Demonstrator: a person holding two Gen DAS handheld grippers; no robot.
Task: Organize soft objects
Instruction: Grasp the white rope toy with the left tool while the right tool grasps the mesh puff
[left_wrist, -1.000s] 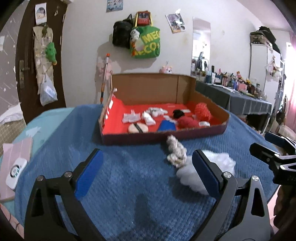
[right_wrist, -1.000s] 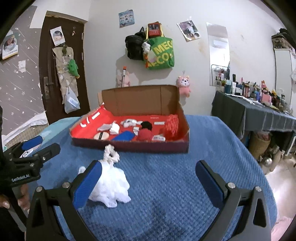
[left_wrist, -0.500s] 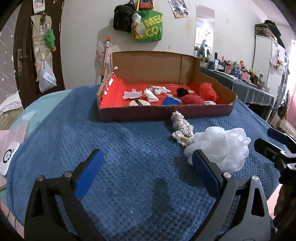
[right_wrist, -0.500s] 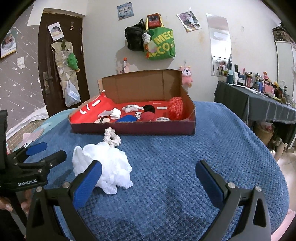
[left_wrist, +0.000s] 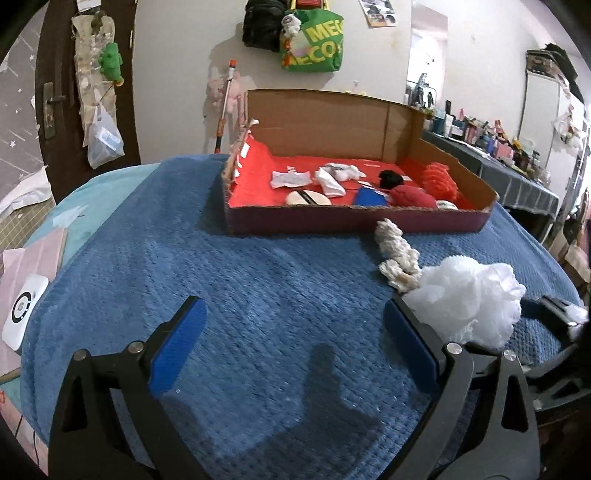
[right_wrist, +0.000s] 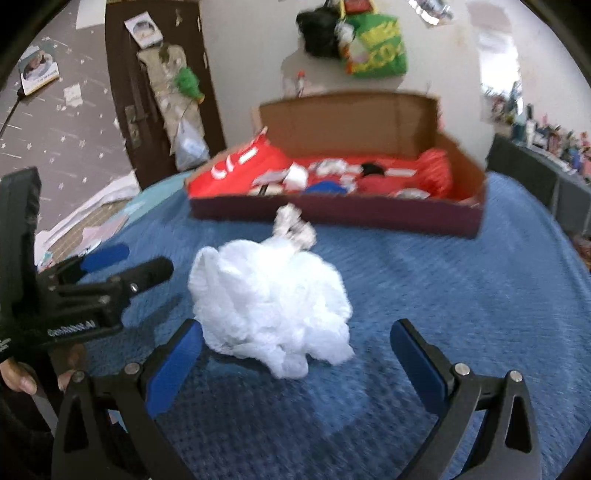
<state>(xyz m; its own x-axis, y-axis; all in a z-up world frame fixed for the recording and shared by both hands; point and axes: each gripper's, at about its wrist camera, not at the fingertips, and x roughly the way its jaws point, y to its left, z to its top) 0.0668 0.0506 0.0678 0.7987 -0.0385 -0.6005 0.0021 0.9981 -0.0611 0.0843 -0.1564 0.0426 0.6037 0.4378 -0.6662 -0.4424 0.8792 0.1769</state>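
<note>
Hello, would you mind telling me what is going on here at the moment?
A person is sorting soft items on a blue blanket with two handheld grippers. The right gripper is open and low in front of a white mesh bath pouf; the left gripper is open and empty beside it. A cream knotted rope piece lies between the pouf and the cardboard box, which already holds several small items.

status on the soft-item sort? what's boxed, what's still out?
Done: several soft items already lie in the cardboard box, among them a red knit piece and white cloths. In hand: nothing; left gripper and right gripper are both open, the right nearest the white mesh pouf. Left: the pouf and cream braided rope on the blue blanket.
</note>
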